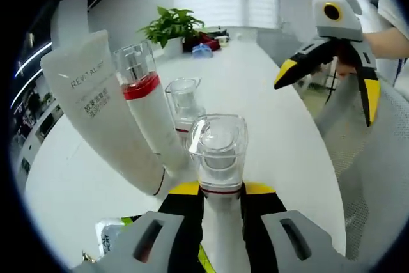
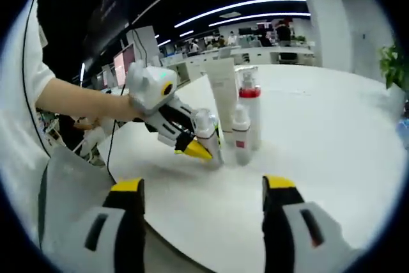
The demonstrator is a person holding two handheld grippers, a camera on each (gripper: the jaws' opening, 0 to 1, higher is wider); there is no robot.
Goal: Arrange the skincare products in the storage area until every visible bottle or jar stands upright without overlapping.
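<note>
While left gripper [image 1: 220, 199] clamps a bottle [image 1: 219, 158], right gripper [image 2: 201, 187] gapes.

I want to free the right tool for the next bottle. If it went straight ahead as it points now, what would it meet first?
Probably the small white bottle with the red band, standing beside the one the left tool holds; depth is unclear. The right tool is open and empty.

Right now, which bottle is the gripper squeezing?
The clear-capped bottle between the left gripper jaws; the other two bottles and the tube stand free behind it.
</note>
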